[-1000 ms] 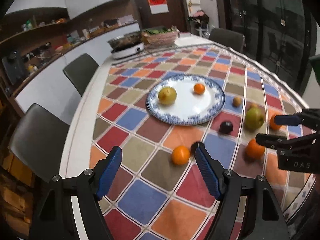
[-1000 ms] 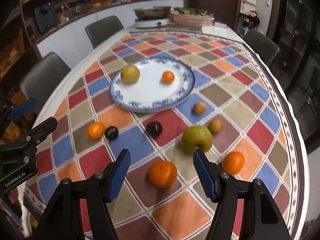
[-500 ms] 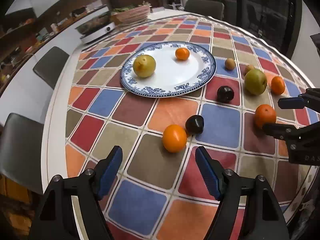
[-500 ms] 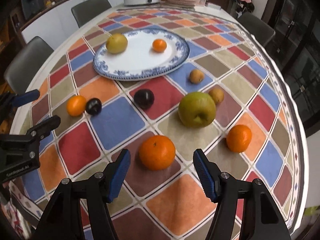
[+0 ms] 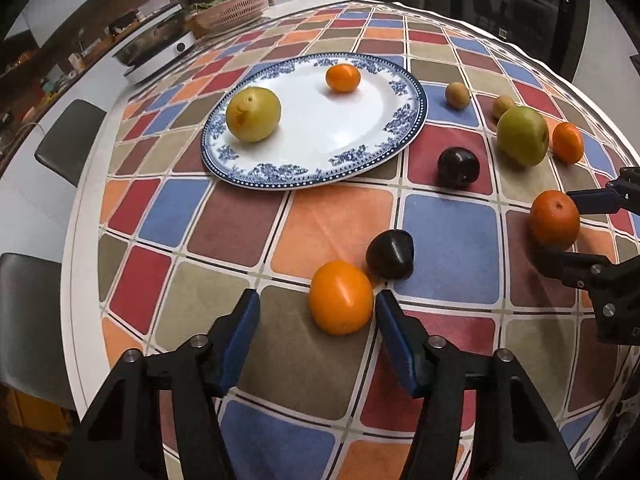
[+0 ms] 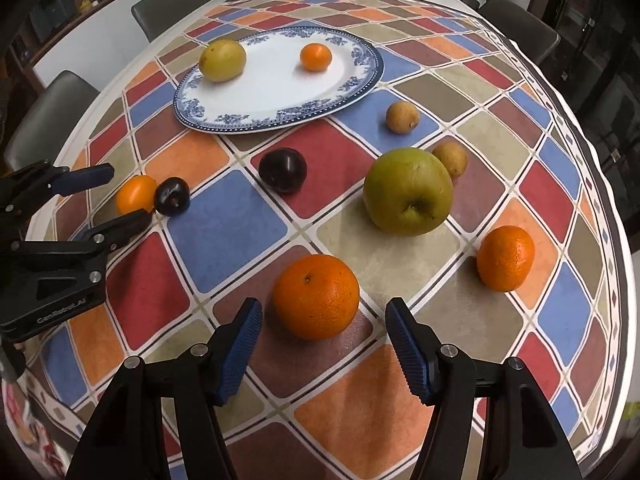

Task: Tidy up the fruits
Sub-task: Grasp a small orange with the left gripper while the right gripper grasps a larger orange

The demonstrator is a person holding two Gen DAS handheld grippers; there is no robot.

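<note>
A blue-rimmed white plate (image 5: 360, 152) (image 6: 360, 80) holds a yellow pear (image 5: 253, 114) and a small orange (image 5: 343, 77). My left gripper (image 5: 316, 312) is open, its fingers on either side of a smooth orange fruit (image 5: 341, 297) that touches a dark plum (image 5: 391, 254). My right gripper (image 6: 322, 316) is open around a large orange (image 6: 316, 296). On the cloth also lie a second plum (image 6: 283, 170), a green apple (image 6: 408, 191), another orange (image 6: 505, 258) and two small brown fruits (image 6: 402, 117).
The table has a chequered cloth (image 5: 240, 224) with a white rim. An electric pot (image 5: 154, 46) and a pink basket (image 5: 230, 10) stand at the far end. Dark chairs (image 5: 70, 140) stand along the left side.
Both grippers have moved forward and down toward the table. The smooth orange fruit now sits between the left fingers and the large orange between the right fingers.
</note>
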